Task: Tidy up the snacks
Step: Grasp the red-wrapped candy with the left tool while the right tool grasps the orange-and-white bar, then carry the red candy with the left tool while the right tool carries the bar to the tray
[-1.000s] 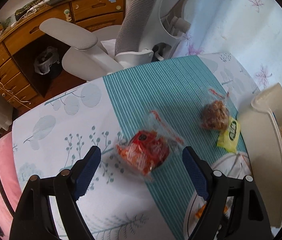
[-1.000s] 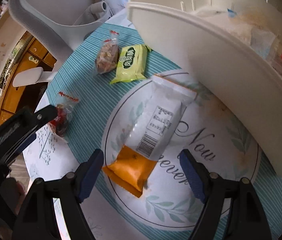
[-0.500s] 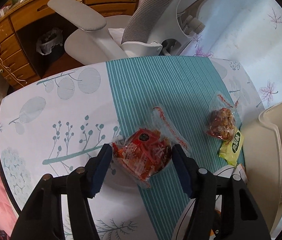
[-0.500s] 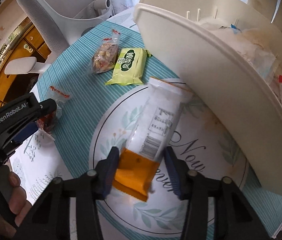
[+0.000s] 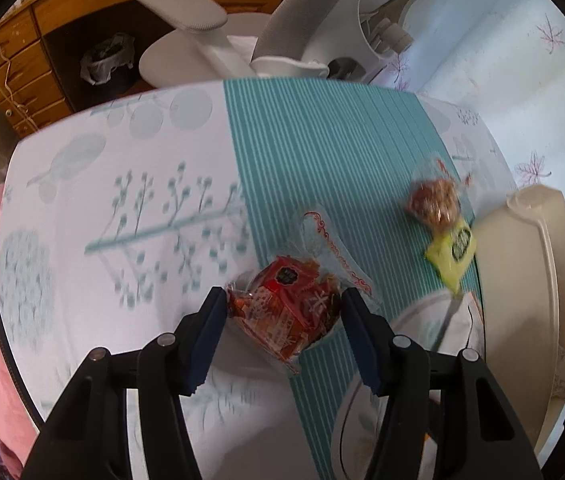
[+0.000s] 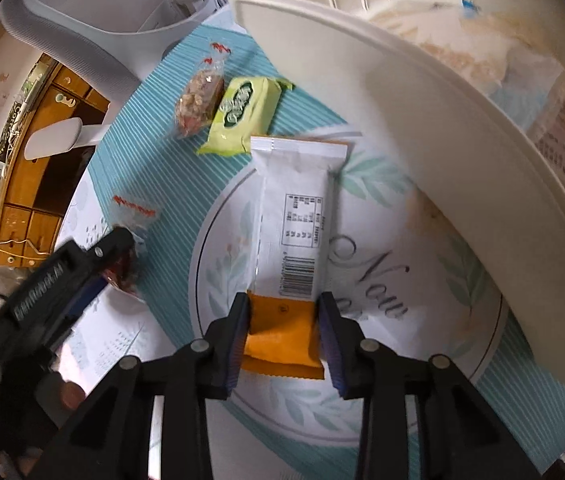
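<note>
Between right gripper (image 6: 284,322) pads: long packet (image 6: 294,224), on tablecloth (image 6: 154,160). Ahead-left: flat packet (image 6: 242,114), touching nut packet (image 6: 198,100) on its left. Ahead-right: basket (image 6: 422,128). Far left: left gripper (image 5: 282,316), around clear-wrapped snack (image 5: 286,308).

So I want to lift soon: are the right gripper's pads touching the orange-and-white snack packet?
Touching. The right wrist view shows the right gripper with both pads pressed against the orange end of the snack packet, no gap on either side.
</note>
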